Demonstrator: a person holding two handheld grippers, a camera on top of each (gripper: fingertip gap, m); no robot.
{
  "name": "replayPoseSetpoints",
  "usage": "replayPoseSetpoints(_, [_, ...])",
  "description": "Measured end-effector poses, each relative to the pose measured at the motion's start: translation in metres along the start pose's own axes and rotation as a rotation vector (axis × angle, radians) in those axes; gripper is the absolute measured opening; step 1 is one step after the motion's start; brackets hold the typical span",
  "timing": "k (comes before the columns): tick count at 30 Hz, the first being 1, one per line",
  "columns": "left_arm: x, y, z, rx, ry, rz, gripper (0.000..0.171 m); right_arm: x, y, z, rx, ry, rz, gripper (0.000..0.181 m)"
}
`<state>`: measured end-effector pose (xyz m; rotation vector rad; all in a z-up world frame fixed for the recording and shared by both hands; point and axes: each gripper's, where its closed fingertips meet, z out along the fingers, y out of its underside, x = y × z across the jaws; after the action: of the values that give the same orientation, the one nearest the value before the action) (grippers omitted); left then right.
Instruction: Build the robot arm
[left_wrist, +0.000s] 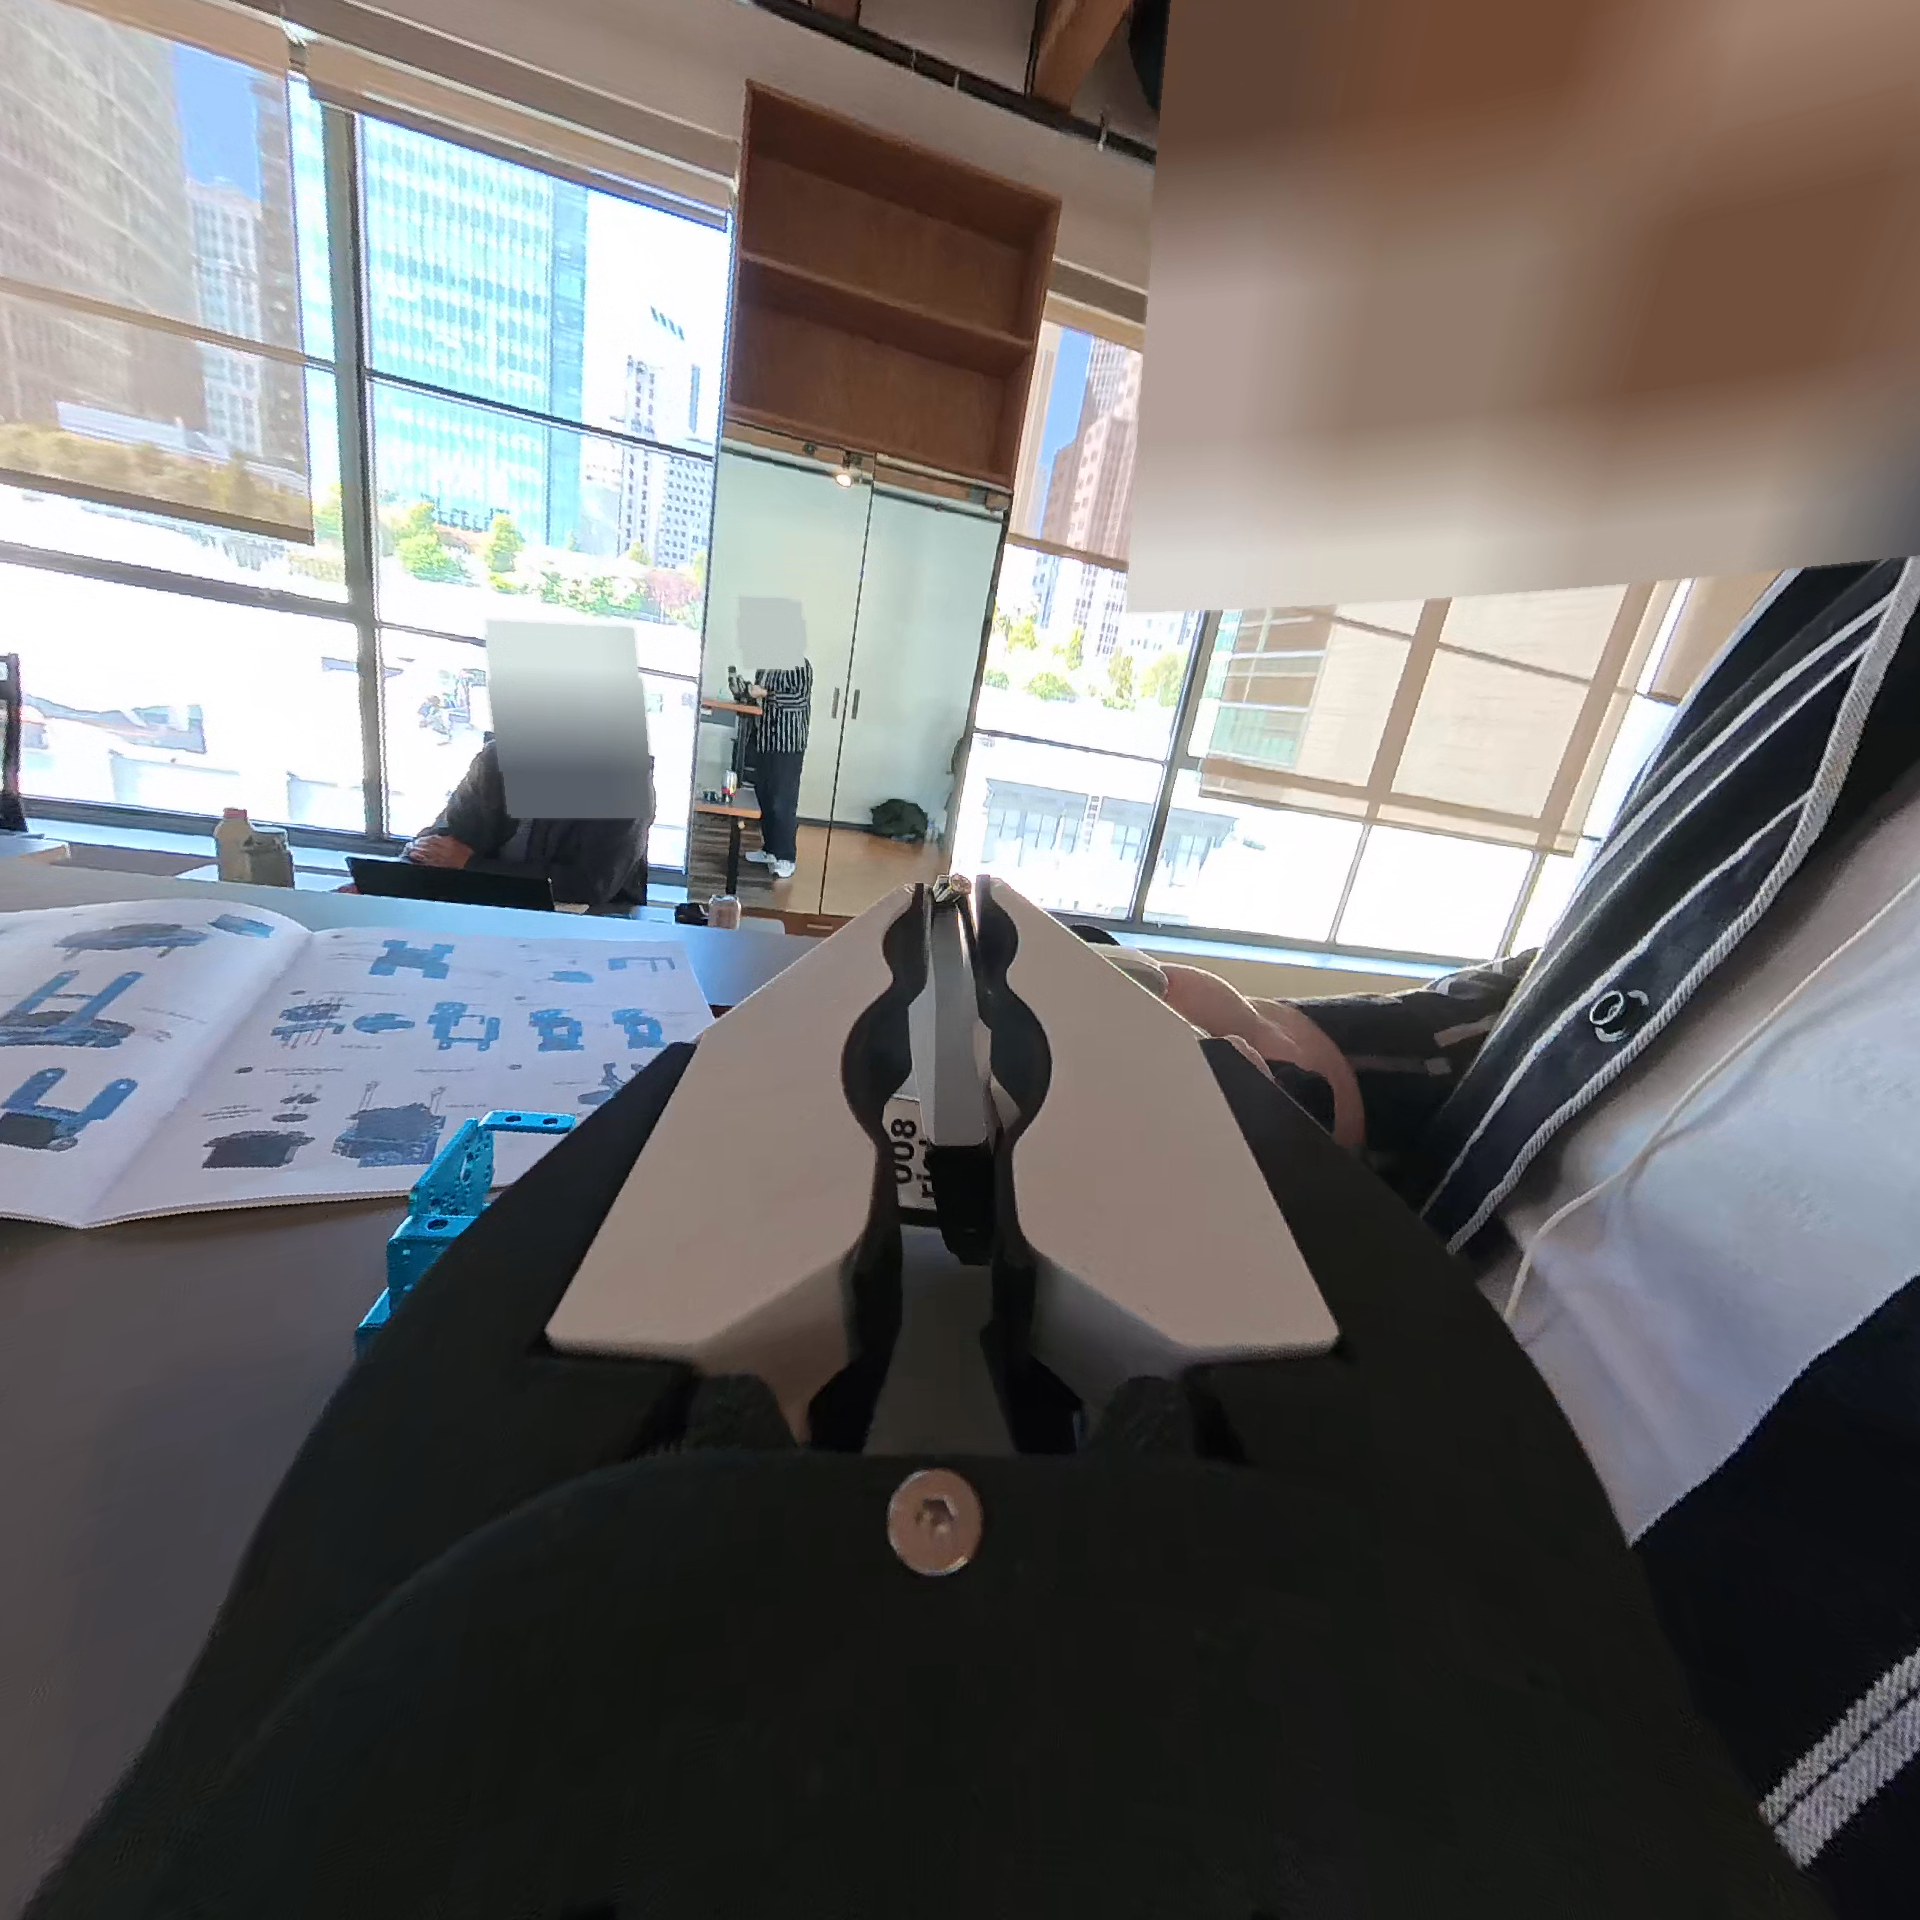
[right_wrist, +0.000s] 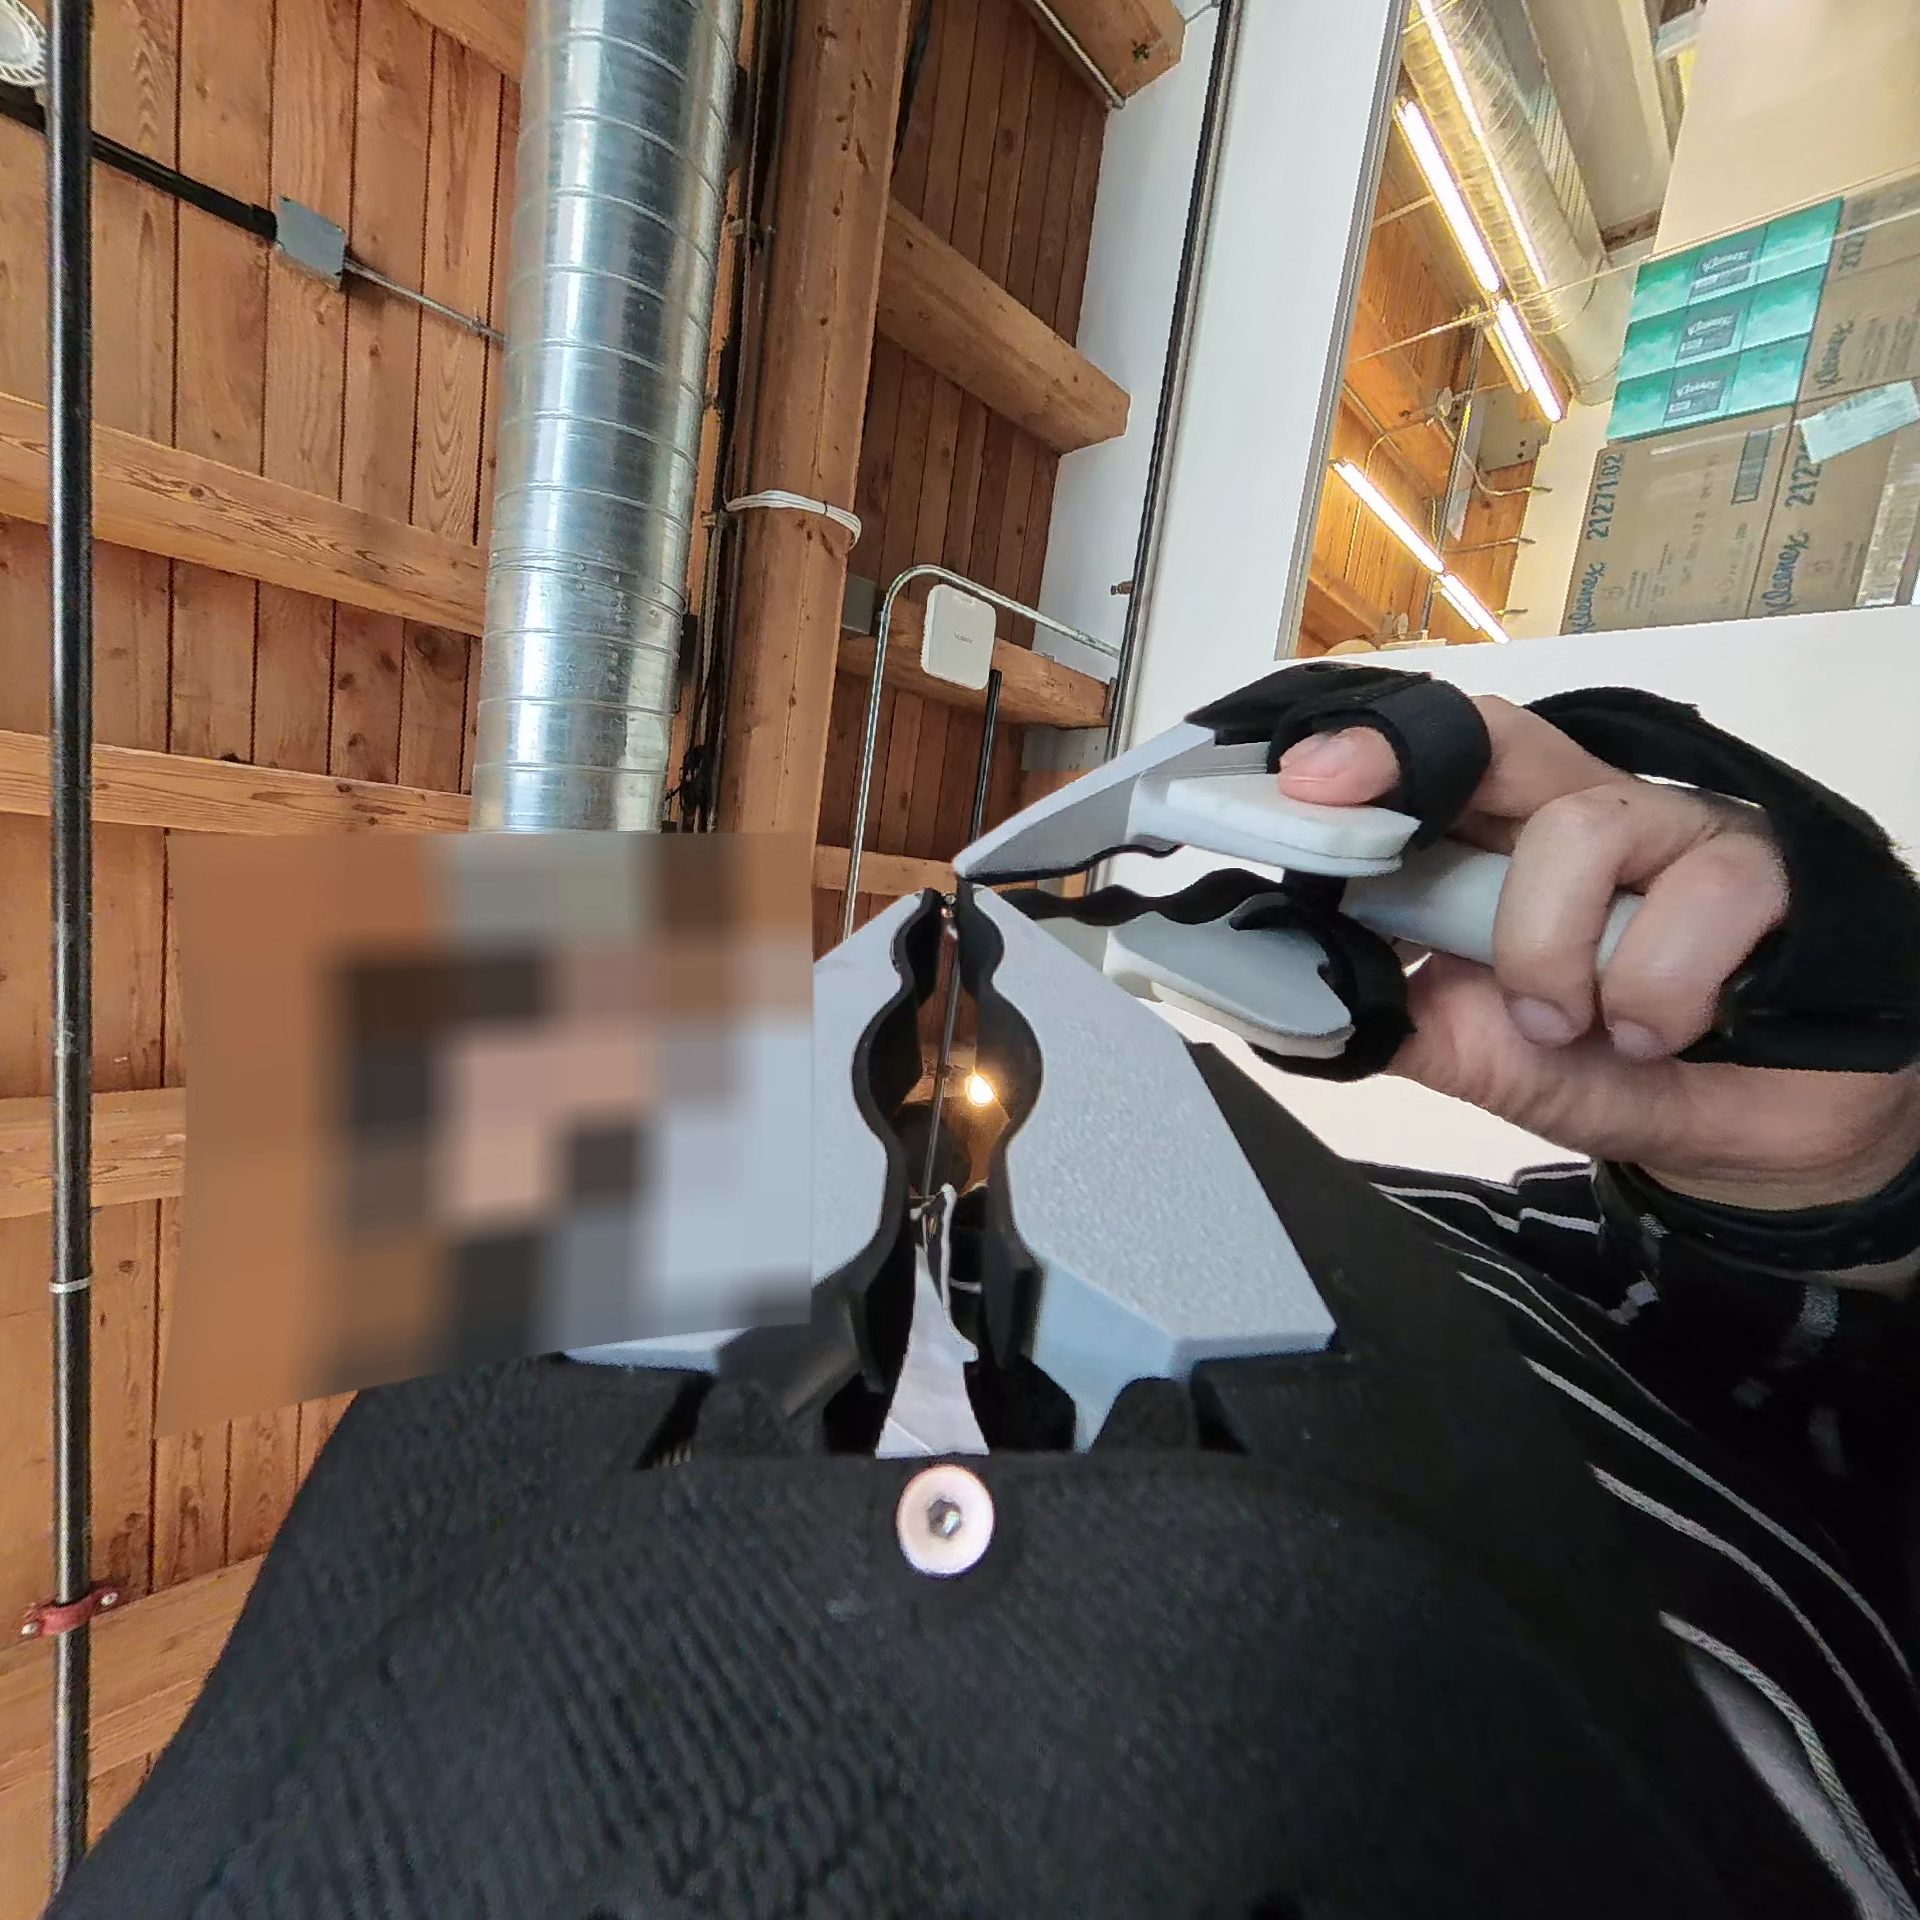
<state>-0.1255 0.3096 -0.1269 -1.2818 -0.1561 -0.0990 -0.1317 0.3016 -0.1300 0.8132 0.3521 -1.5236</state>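
Left gripper nearest, fingers pinching small silver screw at tips. At 9 o'clock: open booklet, blue metal bracket on dark table. Right gripper pinches thin metal rod; other gripper's tip touches at 1 o'clock.

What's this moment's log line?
left gripper: shut on small metal part | right gripper: shut on thin metal rod | tips touching

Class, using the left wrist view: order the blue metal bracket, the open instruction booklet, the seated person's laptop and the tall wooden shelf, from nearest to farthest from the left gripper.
From the left gripper:
1. Blue metal bracket, beside the gripper's left flank on the table.
2. Open instruction booklet, farther left on the table.
3. Laptop, beyond the booklet.
4. Tall wooden shelf, against the far windows.
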Motion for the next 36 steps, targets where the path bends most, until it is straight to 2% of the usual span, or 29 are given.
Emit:
replayPoseSetpoints(2, [-0.0002,0.0000,-0.0005,-0.002,-0.004,0.006,0.004,0.0009,0.0000,-0.0003,0.005,0.001,0.002,0.001])
replayPoseSetpoints(9, [-0.0001,0.0043,0.0008,-0.040,-0.041,0.111,0.013,0.0020,-0.0012,-0.0005,0.024,0.015,0.002,0.001])
replayPoseSetpoints(14, [-0.0023,0.0063,0.0017,-0.062,-0.100,0.212,0.005,0.0033,-0.0006,-0.0007,0.029,0.018,0.014,0.001])
replayPoseSetpoints(27, [-0.0035,0.0056,0.0001,-0.061,-0.106,0.204,0.004,0.0051,-0.0008,0.0006,0.013,0.079,-0.046,0.002])
replayPoseSetpoints(36, [-0.0033,0.0022,-0.0008,-0.034,-0.104,0.182,0.004,0.0043,0.0001,0.0039,0.023,0.043,-0.008,0.002])
